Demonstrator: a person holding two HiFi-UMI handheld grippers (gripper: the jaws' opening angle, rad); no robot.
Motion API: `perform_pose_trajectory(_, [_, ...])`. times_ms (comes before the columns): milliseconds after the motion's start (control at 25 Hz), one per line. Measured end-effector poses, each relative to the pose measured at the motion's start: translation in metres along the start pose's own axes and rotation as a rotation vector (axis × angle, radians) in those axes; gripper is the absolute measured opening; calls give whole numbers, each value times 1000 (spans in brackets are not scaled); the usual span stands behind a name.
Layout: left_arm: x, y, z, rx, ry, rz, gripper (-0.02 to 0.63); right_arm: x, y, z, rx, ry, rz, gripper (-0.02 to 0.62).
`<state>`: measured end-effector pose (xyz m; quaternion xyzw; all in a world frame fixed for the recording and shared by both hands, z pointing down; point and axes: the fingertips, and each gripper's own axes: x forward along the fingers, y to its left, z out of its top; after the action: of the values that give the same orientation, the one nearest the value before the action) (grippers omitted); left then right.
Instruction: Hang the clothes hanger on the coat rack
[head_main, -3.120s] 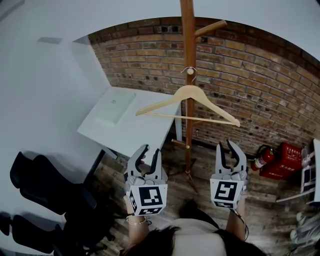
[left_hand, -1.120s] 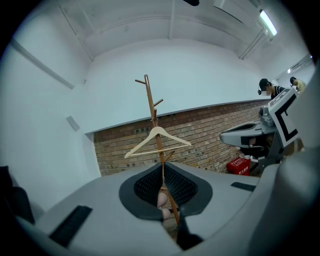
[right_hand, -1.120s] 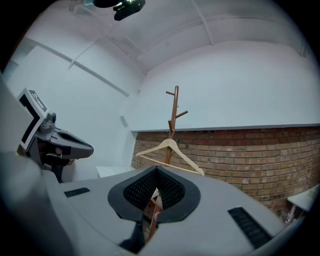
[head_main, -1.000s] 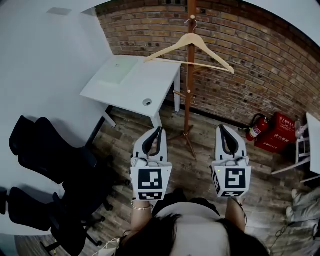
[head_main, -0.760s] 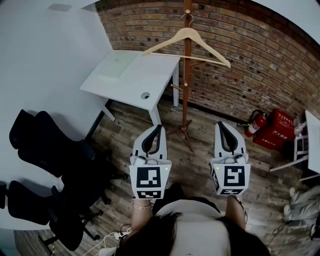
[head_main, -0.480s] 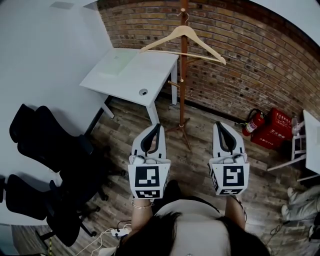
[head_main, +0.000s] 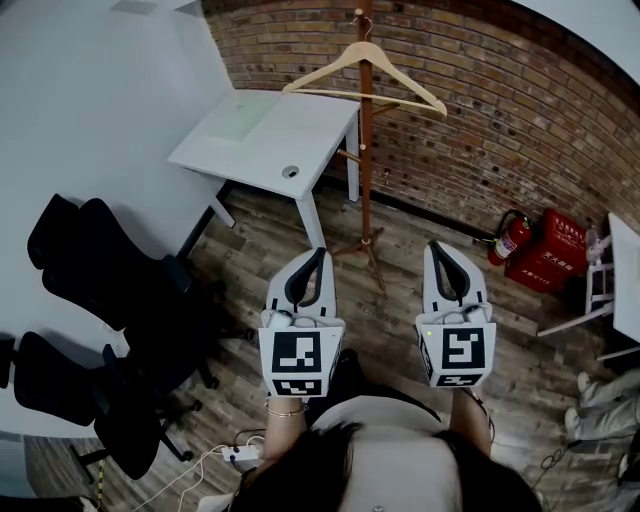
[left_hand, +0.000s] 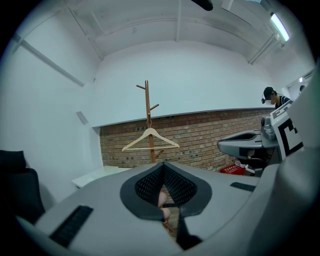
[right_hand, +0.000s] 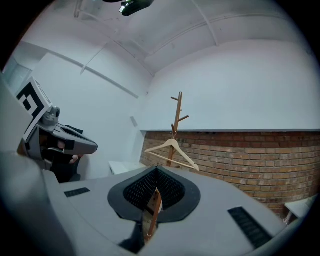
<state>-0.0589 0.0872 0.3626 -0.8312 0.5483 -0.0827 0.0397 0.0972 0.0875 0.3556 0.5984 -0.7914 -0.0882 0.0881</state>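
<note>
Wooden clothes hanger (head_main: 328, 66): hung high on the coat rack (head_main: 366, 180), beside the white desk (head_main: 270, 140).
Left hand-held gripper (head_main: 320, 256): jaws together, empty.
Right hand-held gripper (head_main: 433, 246): jaws together, empty, well apart from hanger.

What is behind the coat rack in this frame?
A brick wall stands behind the coat rack. The wooden hanger hangs on the rack, in front of the bricks. The pole and hanger cover thin strips of the wall.

Below you, the dark wood-plank floor (head_main: 388, 318) carries the slim wooden coat rack (head_main: 366, 150), a white rectangular desk (head_main: 300, 142) with a pale flat sheet (head_main: 238, 118) on it, black office chairs (head_main: 100, 262) and a red fire extinguisher (head_main: 512, 238)
</note>
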Motion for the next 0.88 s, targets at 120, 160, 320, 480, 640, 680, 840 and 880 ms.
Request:
perform_pose_trajectory(120, [-8, -1, -1, 12, 12, 13, 11, -6, 5, 10, -25, -26, 15, 37])
perform_pose_trajectory(160, [-10, -2, 1, 16, 12, 18, 11, -7, 6, 14, -25, -36, 18, 37])
perform_pose_trajectory(320, [-18, -5, 6, 32, 11, 26, 11, -13, 5, 13, -3, -43, 26, 37])
perform_pose_trajectory(480, [-23, -3, 1, 51, 35, 49, 11, -18, 10, 13, -4, -42, 39, 37])
perform_pose_trajectory(640, [-27, -6, 5, 49, 30, 52, 11, -24, 6, 12, 2, -45, 34, 37])
perform_pose_trajectory(680, [-27, -6, 7, 50, 25, 53, 11, -25, 4, 11, 7, -47, 30, 37])
perform_pose_trajectory(840, [-25, -9, 7, 51, 17, 55, 11, -27, 2, 7, -1, -34, 30, 37])
perform_pose_trajectory(880, [-24, -11, 7, 50, 18, 52, 11, -27, 1, 6, -3, -29, 30, 37])
